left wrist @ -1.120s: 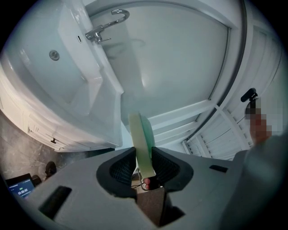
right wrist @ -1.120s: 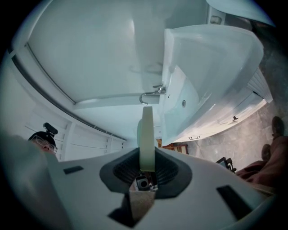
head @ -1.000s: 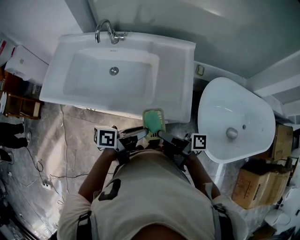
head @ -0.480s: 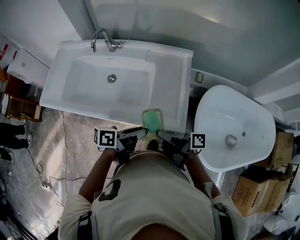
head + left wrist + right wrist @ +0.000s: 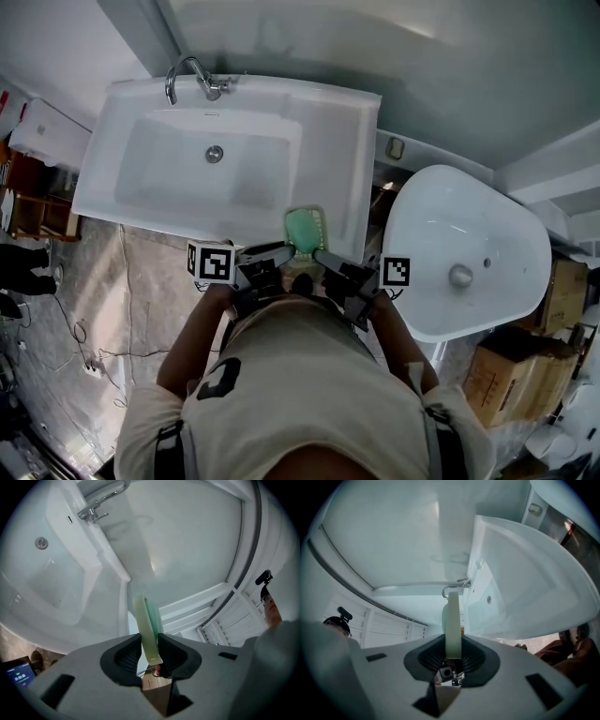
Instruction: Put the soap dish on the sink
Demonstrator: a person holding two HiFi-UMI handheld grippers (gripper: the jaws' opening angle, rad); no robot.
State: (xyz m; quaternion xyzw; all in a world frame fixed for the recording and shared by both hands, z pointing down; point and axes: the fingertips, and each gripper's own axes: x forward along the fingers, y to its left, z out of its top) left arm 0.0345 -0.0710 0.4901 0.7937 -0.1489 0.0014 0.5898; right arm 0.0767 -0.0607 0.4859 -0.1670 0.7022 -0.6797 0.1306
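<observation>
The pale green soap dish (image 5: 305, 231) hangs level over the front right corner of the white sink (image 5: 337, 141), held at its near edge from both sides. My left gripper (image 5: 284, 253) is shut on the dish's left side, and my right gripper (image 5: 322, 257) is shut on its right side. In the left gripper view the soap dish (image 5: 148, 632) stands edge-on between the pads of the left gripper (image 5: 149, 645). In the right gripper view the soap dish (image 5: 453, 620) is pinched the same way by the right gripper (image 5: 453, 651). The faucet (image 5: 192, 75) is at the sink's back left.
A white rounded basin (image 5: 469, 253) stands right of the sink, with a narrow gap between them. Cardboard boxes (image 5: 506, 375) sit at the lower right. A wooden shelf (image 5: 33, 214) stands left of the sink. Cables trail over the marble floor (image 5: 103, 309).
Both grippers have carried the soap dish forward together. It was at the sink's front edge and now reaches further over the flat right corner.
</observation>
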